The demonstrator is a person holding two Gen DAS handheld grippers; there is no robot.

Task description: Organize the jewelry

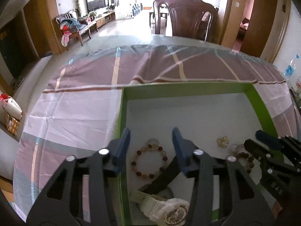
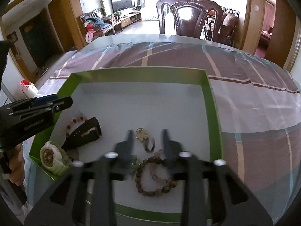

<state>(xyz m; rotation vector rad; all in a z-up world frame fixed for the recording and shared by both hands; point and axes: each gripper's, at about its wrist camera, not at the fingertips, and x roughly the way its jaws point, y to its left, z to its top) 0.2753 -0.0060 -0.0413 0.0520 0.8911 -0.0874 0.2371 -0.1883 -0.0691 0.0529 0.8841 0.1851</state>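
A green-walled box (image 1: 186,90) with a white floor holds the jewelry. My left gripper (image 1: 151,133) is open above a red-and-cream bead bracelet (image 1: 149,162), a black watch strap (image 1: 165,177) and a white watch (image 1: 169,211). My right gripper (image 2: 146,131) is open and empty over the box (image 2: 212,103), above a brown bead bracelet (image 2: 154,180), a pink bead bracelet (image 2: 156,173), a gold flower brooch (image 2: 142,134) and a ring (image 2: 149,146). The left view shows the brooch (image 1: 223,141) and the right gripper (image 1: 267,137). The right view shows the left gripper (image 2: 62,101).
The box lies on a purple plaid cloth (image 1: 75,113) under clear plastic on a round table. A dark wooden chair (image 2: 188,13) stands at the far side. A water bottle (image 1: 290,67) is at the right edge.
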